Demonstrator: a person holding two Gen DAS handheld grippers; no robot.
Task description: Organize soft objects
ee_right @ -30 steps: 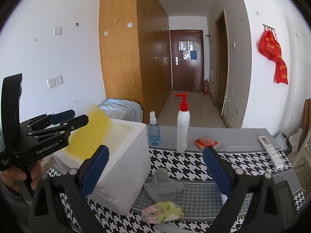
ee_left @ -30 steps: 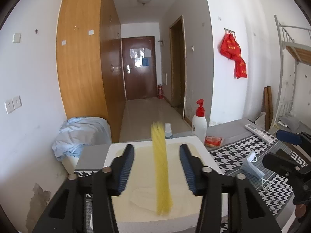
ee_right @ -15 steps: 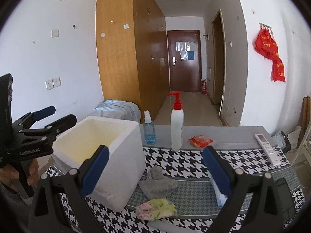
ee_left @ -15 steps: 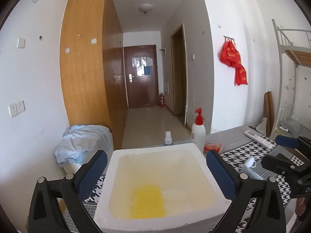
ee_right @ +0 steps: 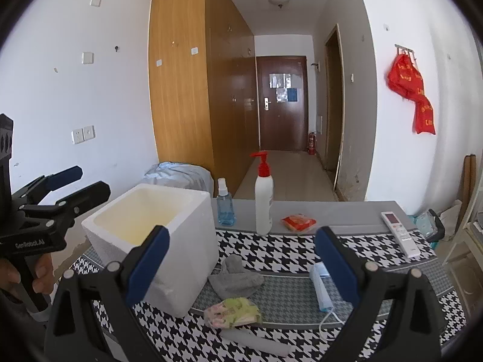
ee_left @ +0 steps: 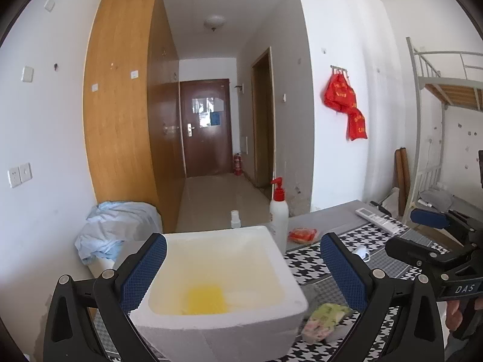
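A white foam box [ee_left: 217, 316] [ee_right: 169, 241] stands on the table's left. A yellow sponge [ee_left: 205, 298] lies flat on its floor. My left gripper [ee_left: 241, 271] is open and empty above the box, also seen from the right wrist view [ee_right: 72, 181]. My right gripper [ee_right: 241, 256] is open and empty above the table, also visible in the left wrist view [ee_left: 422, 232]. On the houndstooth cloth lie a grey sock [ee_right: 235, 277], a green-pink tissue pack [ee_right: 232, 313] [ee_left: 326, 316] and a face mask [ee_right: 321, 289].
A red-pump lotion bottle [ee_right: 263, 193], a blue spray bottle [ee_right: 225, 203], an orange packet [ee_right: 299, 221] and a white remote [ee_right: 400, 232] stand at the table's back. A white strip [ee_right: 253, 342] lies near the front edge. A blue cloth heap [ee_left: 114, 226] sits left.
My left gripper opened and let go of the yellow sponge, which dropped flat into the foam box. The left gripper has since lifted and drawn back a little.
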